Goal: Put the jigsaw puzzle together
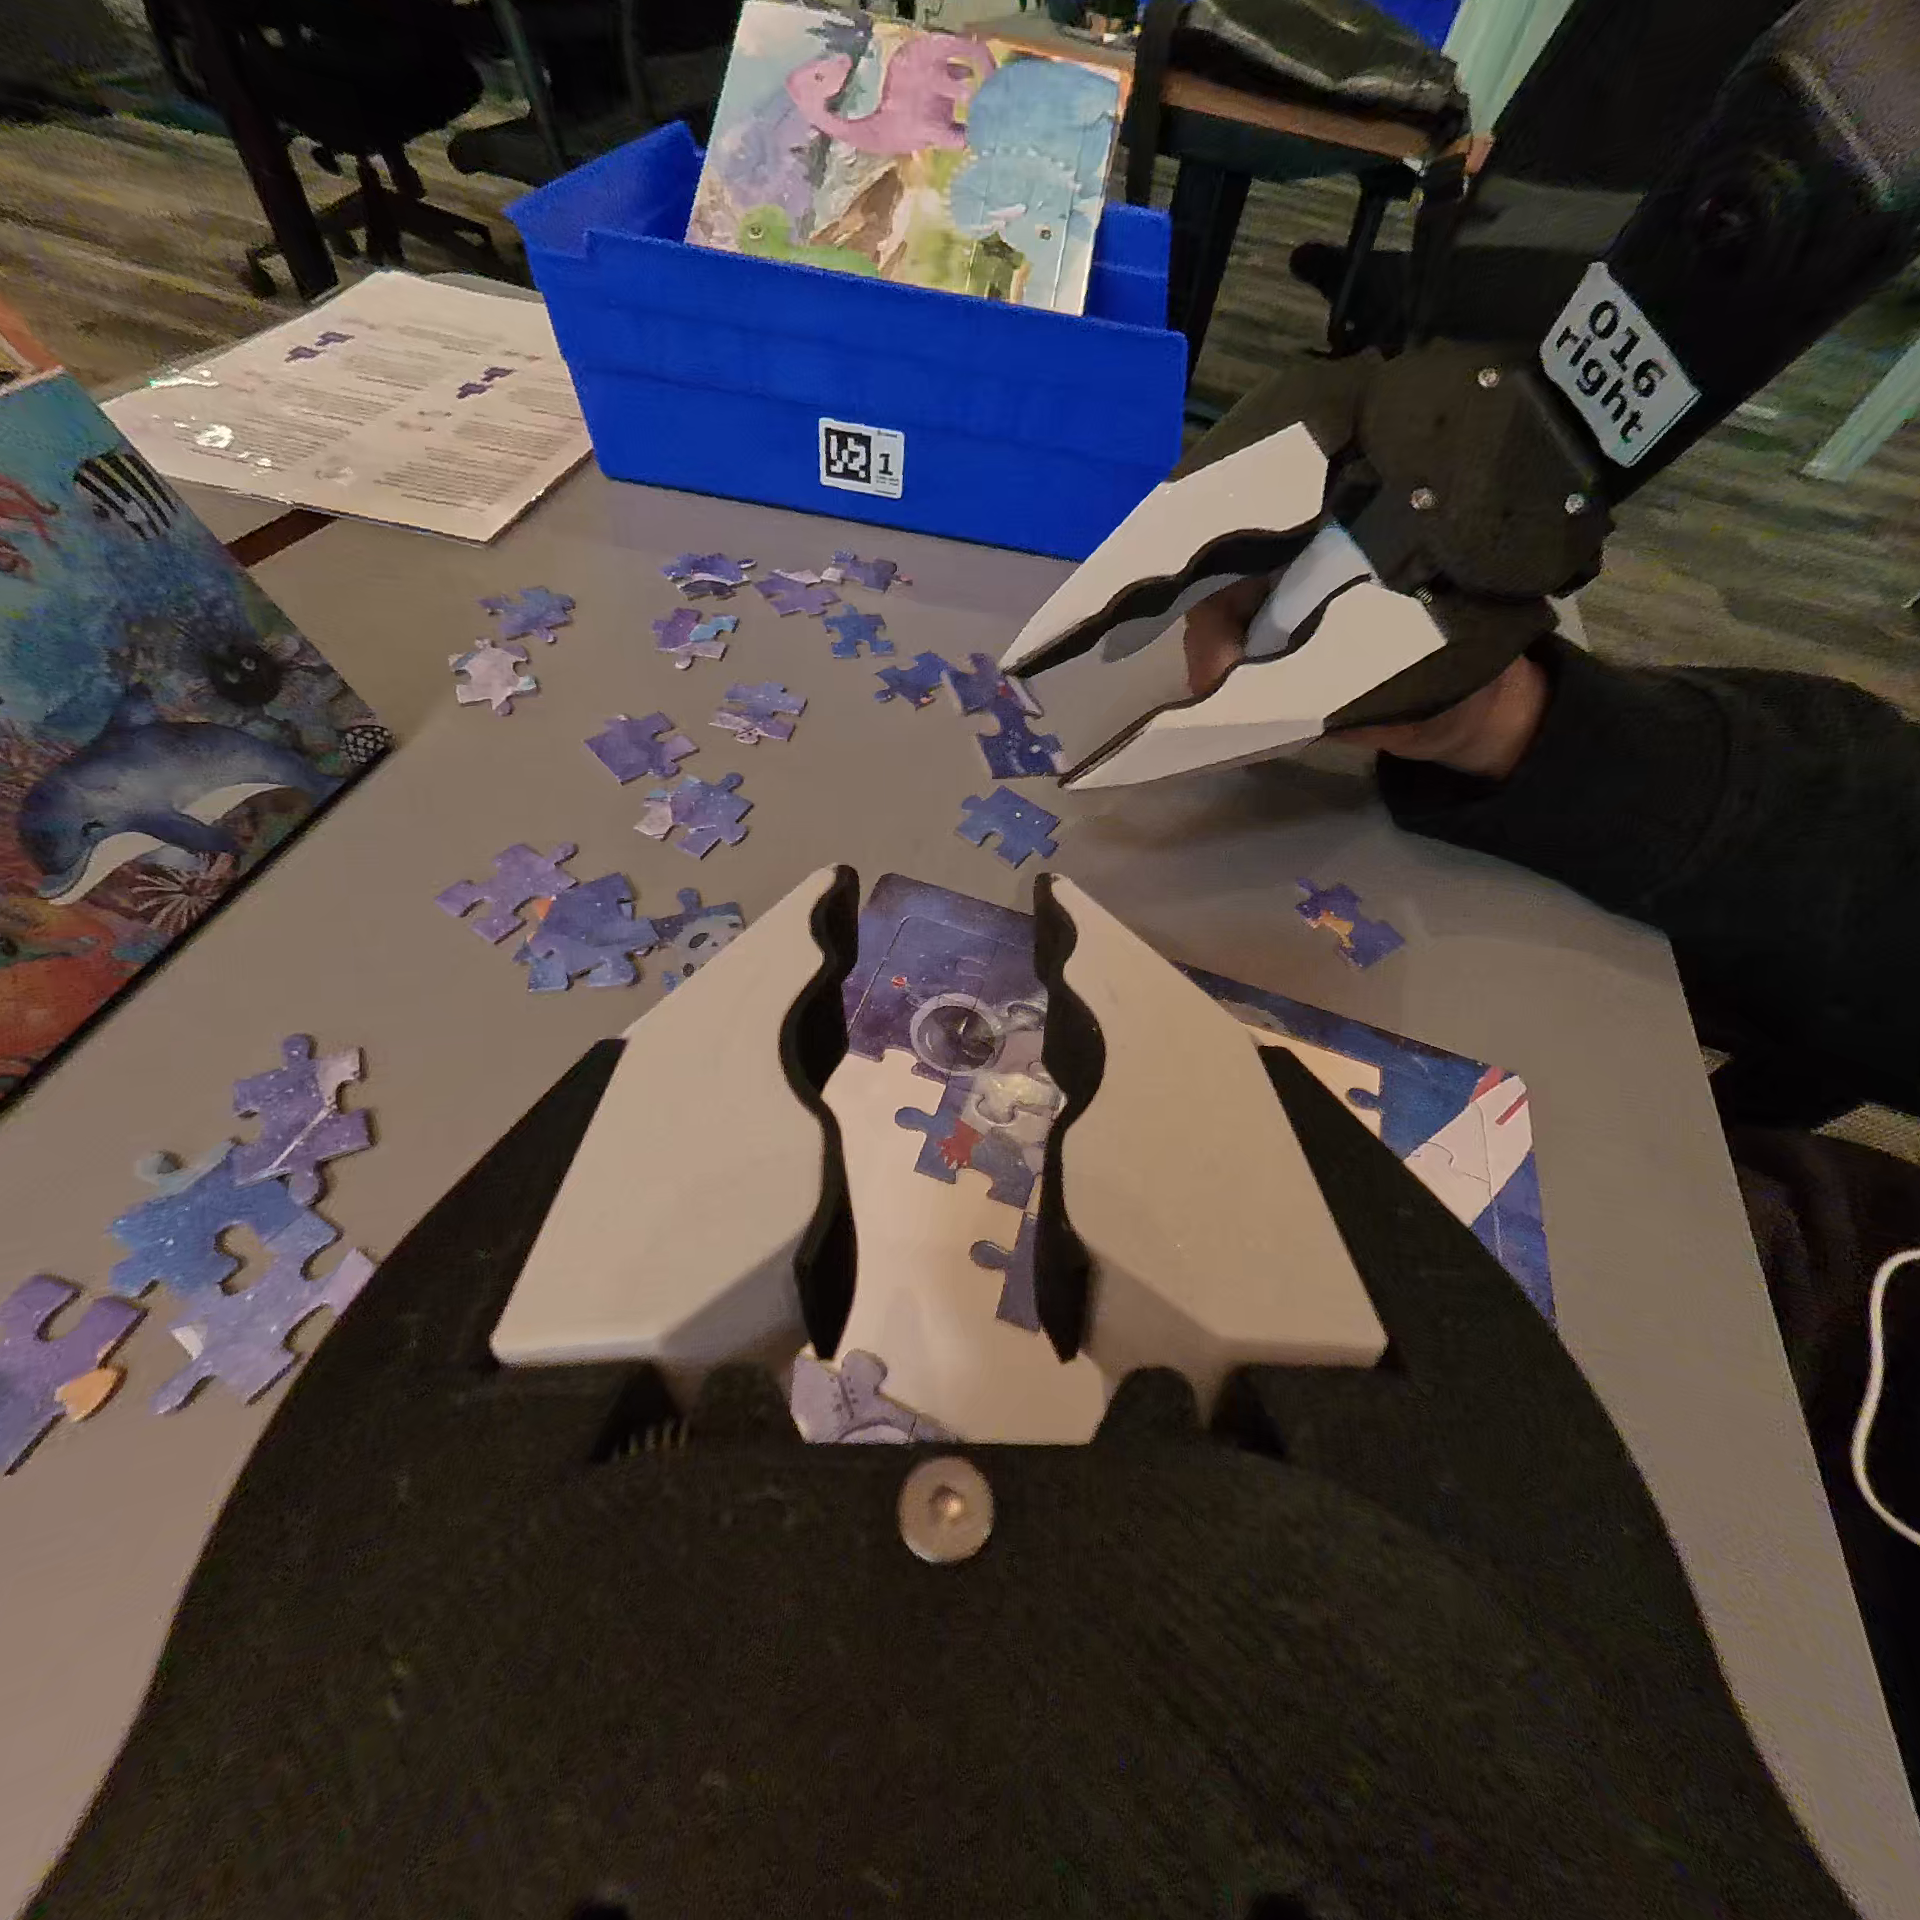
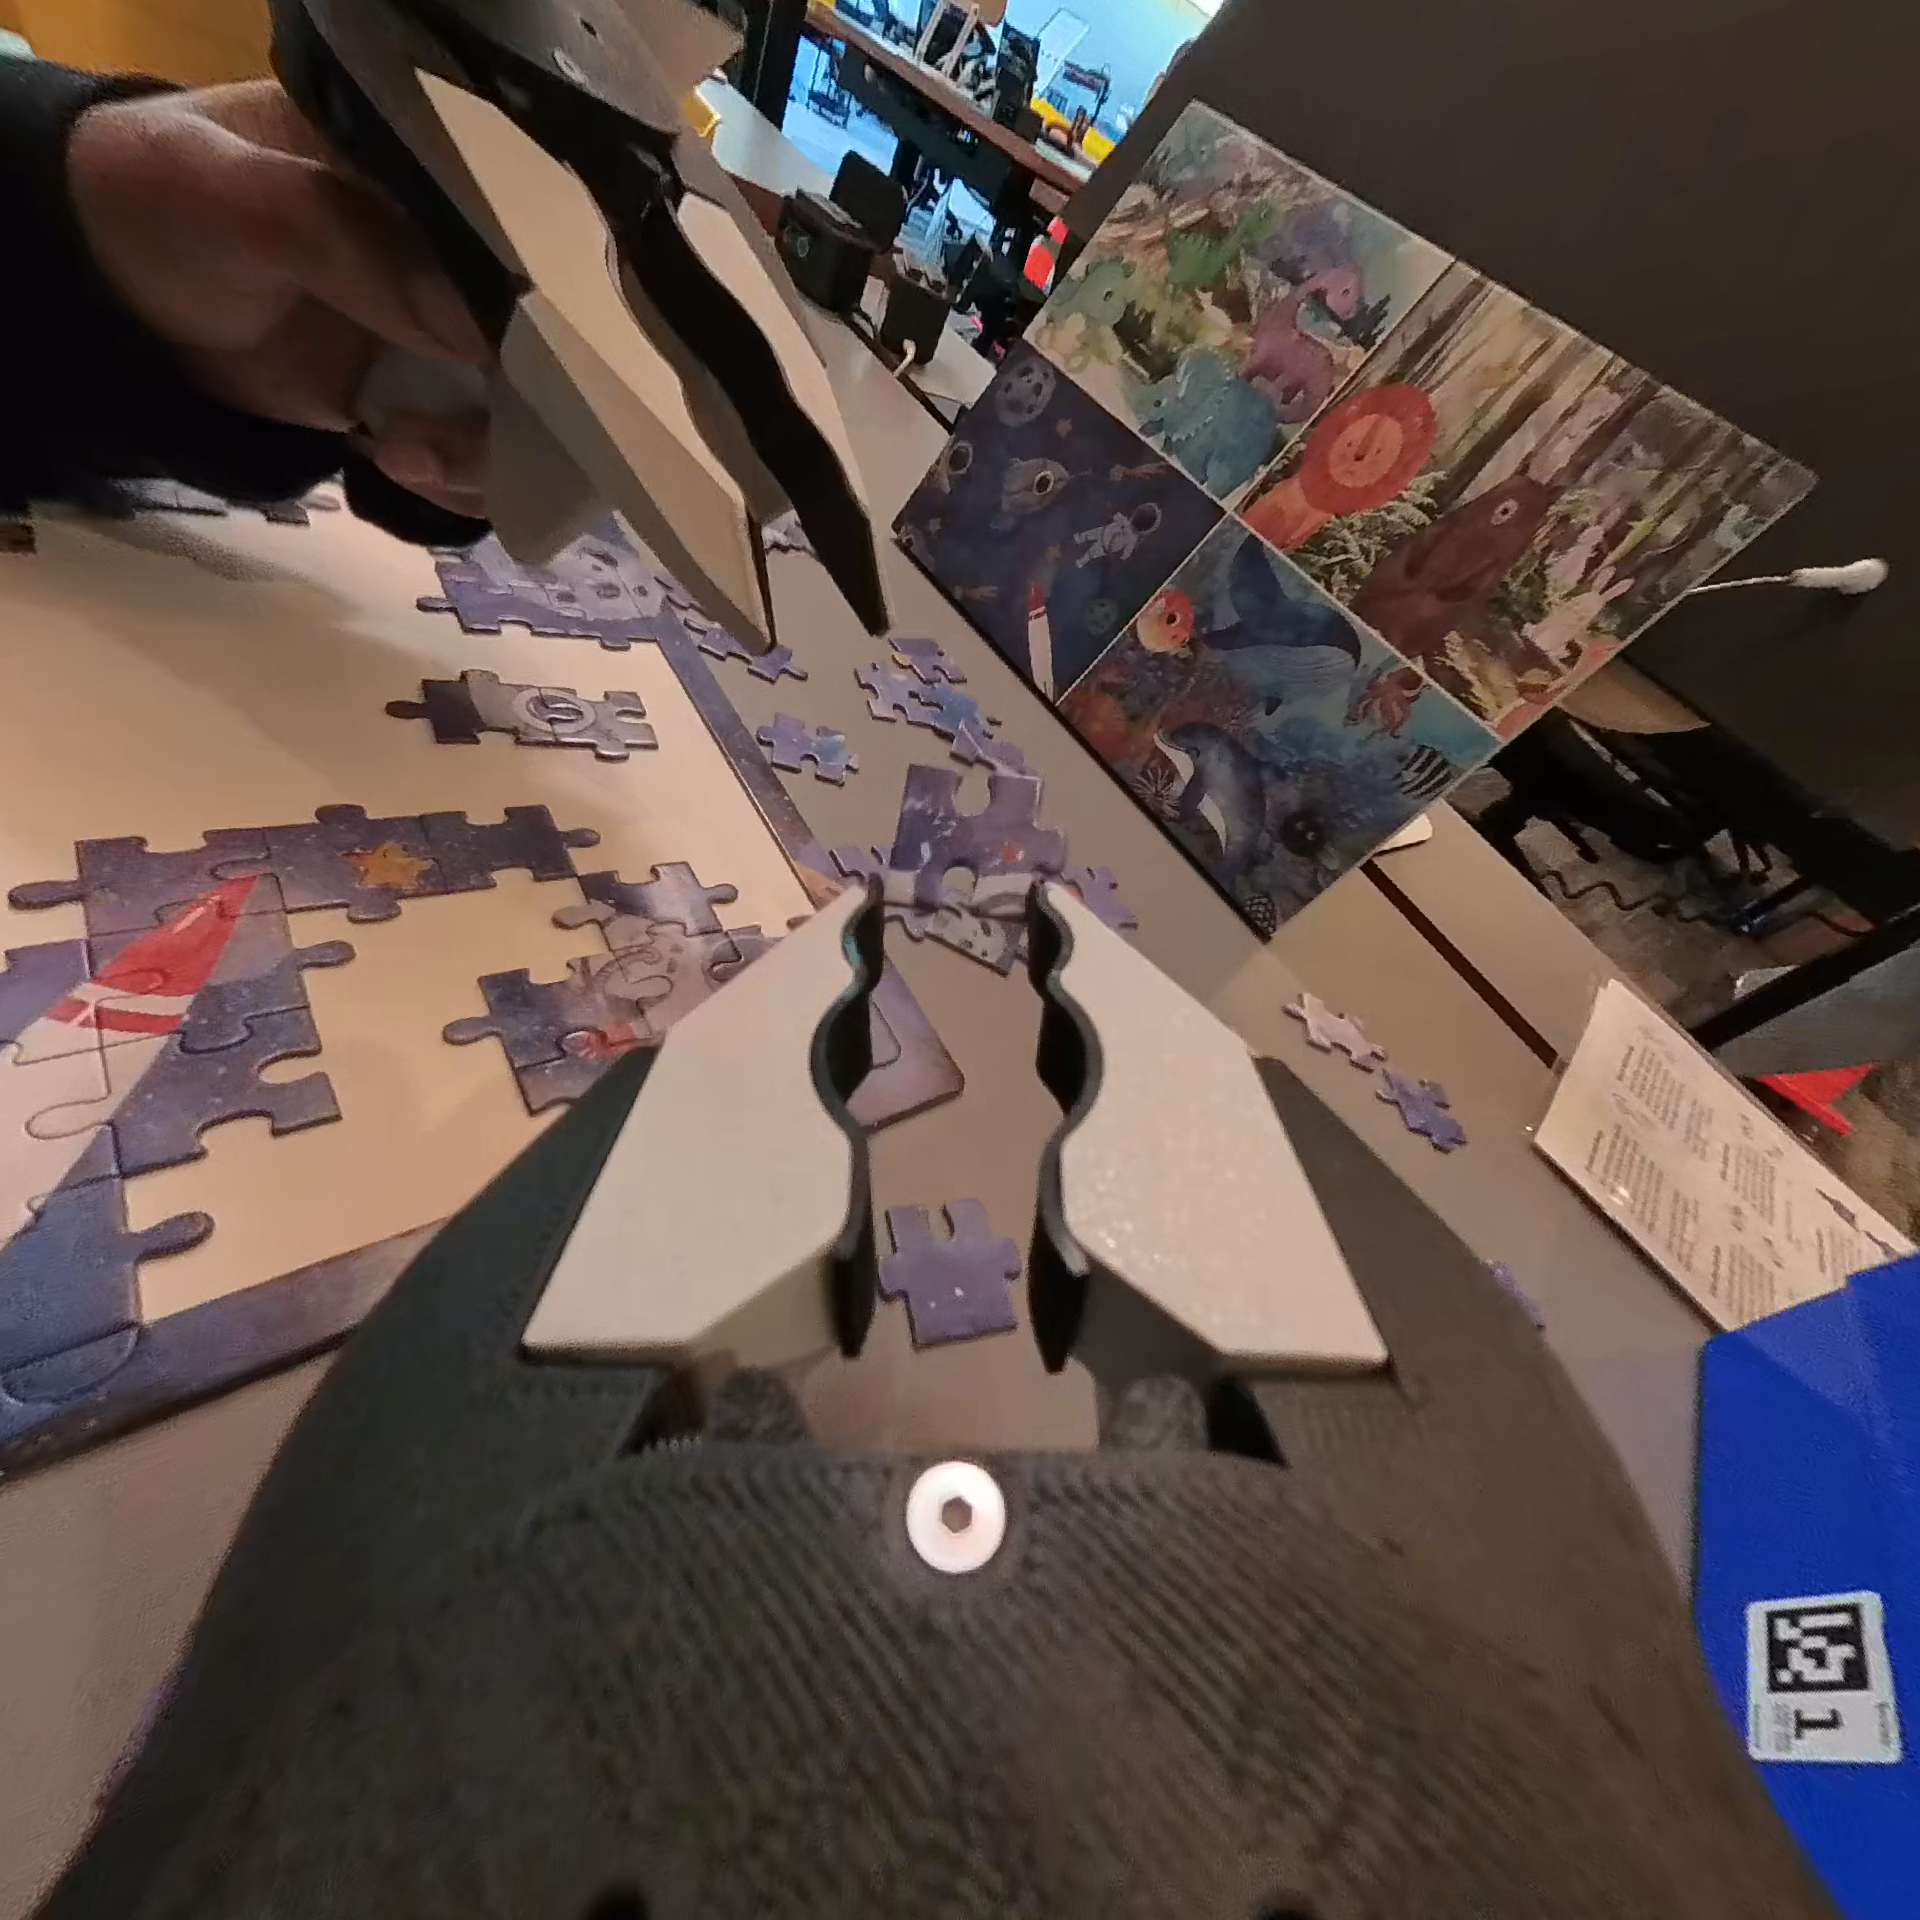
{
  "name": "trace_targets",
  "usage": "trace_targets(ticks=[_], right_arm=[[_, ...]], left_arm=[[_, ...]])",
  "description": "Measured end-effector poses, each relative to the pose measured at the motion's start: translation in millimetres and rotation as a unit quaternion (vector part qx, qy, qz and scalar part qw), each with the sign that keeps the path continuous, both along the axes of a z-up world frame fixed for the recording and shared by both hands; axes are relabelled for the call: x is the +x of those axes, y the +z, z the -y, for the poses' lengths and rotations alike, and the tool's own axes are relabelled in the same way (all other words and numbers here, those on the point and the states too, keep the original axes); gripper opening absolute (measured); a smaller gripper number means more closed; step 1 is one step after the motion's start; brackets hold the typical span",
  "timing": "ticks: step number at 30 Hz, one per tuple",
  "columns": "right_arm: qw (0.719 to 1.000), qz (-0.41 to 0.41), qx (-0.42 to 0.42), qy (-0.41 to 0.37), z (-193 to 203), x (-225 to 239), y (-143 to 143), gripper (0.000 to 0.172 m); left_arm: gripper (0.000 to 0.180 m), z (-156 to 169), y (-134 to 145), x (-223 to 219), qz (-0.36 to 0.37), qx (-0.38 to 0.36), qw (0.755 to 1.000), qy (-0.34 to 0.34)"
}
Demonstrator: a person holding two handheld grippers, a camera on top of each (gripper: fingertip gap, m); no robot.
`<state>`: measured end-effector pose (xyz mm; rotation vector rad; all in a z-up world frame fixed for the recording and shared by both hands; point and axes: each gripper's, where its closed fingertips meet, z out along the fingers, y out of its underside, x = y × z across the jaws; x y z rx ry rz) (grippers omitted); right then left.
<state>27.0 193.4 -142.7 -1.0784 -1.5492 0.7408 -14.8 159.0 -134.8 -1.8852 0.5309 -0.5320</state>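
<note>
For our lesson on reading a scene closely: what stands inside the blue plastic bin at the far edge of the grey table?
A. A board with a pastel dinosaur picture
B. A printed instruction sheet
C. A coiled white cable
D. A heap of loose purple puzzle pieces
A: the left wrist view shows a board with a pastel dinosaur picture standing upright in the blue plastic bin.

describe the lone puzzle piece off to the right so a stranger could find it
Start at the blue bin on the grey table, then come toward the framed puzzle board. Just beyond the board's far edge lies one blue-purple puzzle piece, alone, with an orange mark, away from the scattered pieces on the left.
</note>
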Motion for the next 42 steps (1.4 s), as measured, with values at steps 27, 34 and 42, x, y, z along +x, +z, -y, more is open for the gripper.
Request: trace_targets(ticks=[27,34,42], right_arm=[[1.0,0.023,0.017,-0.005,-4.5,4.1,-5.1,0.026],[0.999,0.034,0.009,0.0,-3.6,2.0,-11.2,0.026],[0.999,0.035,0.013,0.009,3.6,-2.7,-12.7,0.026]], left_arm=[[0.022,-7.8,3.1,-27.9,0.074,-0.009,0.996,0.047],[0.021,-9.6,-5.2,-27.5,0.088,-0.025,0.995,0.042],[0.022,1.8,-6.4,-1.3,0.151,-0.081,0.985,-0.036]])
